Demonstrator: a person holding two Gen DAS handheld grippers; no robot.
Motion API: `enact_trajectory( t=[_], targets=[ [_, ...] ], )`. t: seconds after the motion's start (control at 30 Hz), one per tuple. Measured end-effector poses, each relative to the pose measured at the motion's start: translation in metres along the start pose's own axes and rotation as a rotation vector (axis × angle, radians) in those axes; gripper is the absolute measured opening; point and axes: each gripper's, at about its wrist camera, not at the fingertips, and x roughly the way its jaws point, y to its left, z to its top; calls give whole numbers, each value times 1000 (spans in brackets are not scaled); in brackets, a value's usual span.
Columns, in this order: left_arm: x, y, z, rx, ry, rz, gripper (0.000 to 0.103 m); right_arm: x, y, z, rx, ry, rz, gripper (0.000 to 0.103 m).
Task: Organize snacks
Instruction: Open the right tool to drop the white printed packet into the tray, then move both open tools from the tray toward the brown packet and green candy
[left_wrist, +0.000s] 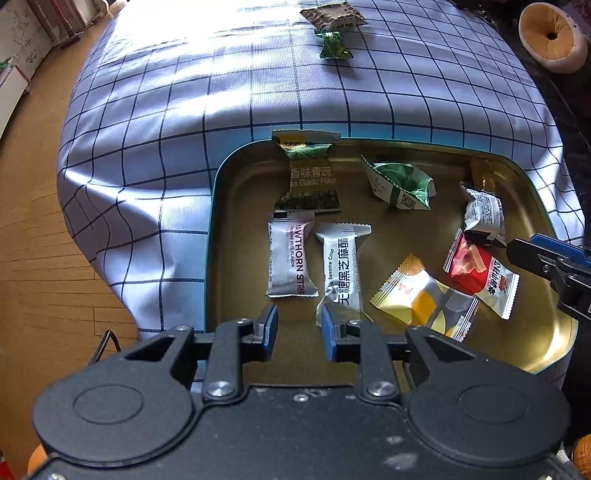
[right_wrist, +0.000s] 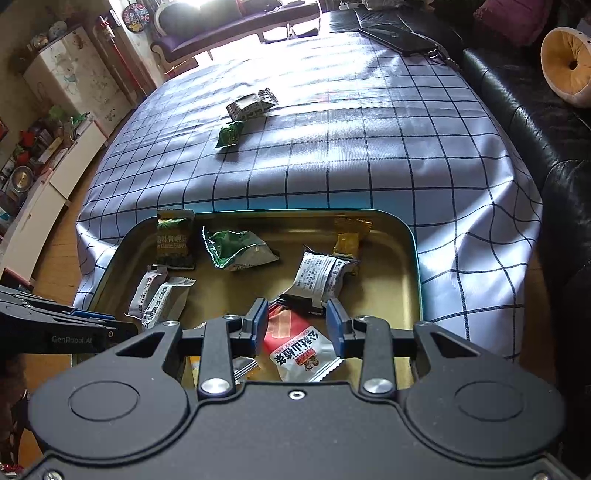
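A gold metal tray (left_wrist: 221, 206) (right_wrist: 410, 266) on the checked cloth holds several snack packets. My left gripper (left_wrist: 299, 328) is open and empty above the tray's near edge, by the white hawthorn strip (left_wrist: 290, 258) and the black sesame crisp (left_wrist: 341, 266). My right gripper (right_wrist: 297, 321) is open above the red and white packet (right_wrist: 299, 347) (left_wrist: 480, 273), not holding it. A white printed packet (right_wrist: 317, 277) lies just beyond. Two packets lie out on the cloth: a brown patterned one (left_wrist: 334, 14) (right_wrist: 251, 105) and a small green one (left_wrist: 334, 46) (right_wrist: 229, 133).
The tray also holds a garlic pea packet (left_wrist: 310, 173), a crumpled green packet (left_wrist: 400, 184), a yellow packet (left_wrist: 421, 299) and a gold one (right_wrist: 349, 236). A black sofa (right_wrist: 535, 110) lies to the right, a phone (right_wrist: 399, 37) at the far end, wood floor (left_wrist: 44, 258) left.
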Motion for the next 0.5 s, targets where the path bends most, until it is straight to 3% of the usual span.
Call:
enact_trajectory(
  t=[0.3, 0.5],
  targets=[
    [5, 2, 23, 17, 37, -11, 26, 6, -4, 13, 24, 55, -31, 45],
    [1, 6, 40, 31, 13, -17, 26, 9, -7, 27, 47, 76, -14, 45]
  ],
)
